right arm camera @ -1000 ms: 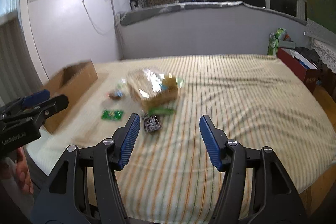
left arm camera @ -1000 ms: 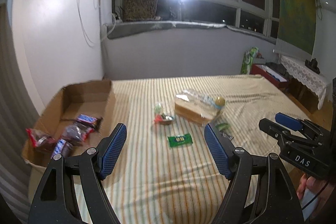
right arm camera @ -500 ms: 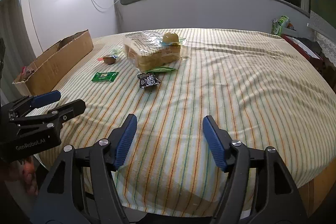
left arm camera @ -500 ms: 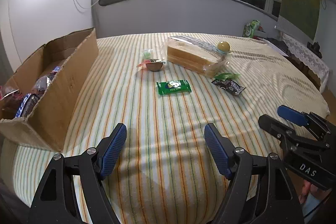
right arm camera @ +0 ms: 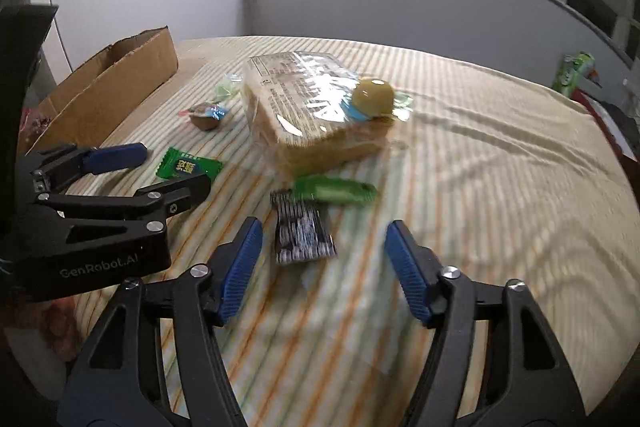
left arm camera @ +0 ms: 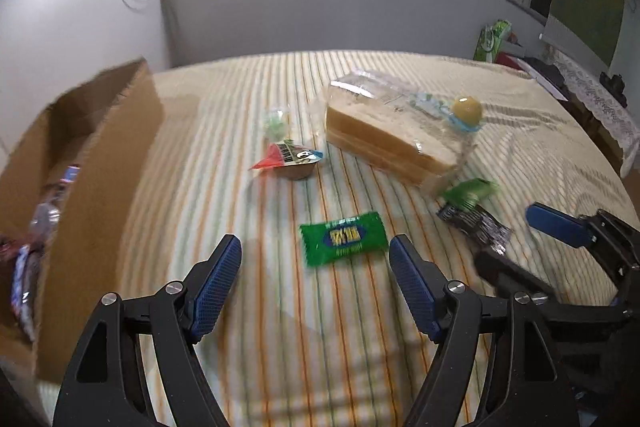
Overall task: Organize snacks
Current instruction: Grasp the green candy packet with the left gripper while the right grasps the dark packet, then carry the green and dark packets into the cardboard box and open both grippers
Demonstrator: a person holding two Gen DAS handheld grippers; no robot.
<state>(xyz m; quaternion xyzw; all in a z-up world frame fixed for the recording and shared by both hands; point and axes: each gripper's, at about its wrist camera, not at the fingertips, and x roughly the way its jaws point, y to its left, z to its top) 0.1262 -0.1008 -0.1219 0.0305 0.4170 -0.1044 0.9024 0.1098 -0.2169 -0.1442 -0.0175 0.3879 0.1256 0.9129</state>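
In the left wrist view, the cardboard box [left arm camera: 100, 163] runs off the left edge, and its near wall hides most of the wrapped snacks [left arm camera: 28, 267] inside; motion blur smears them past reading. The print on the green packet [left arm camera: 345, 241] at centre is too blurred to read. In the right wrist view, the dark packet [right arm camera: 302, 233] at centre is smeared, and the bread bag [right arm camera: 316, 115] label is illegible.
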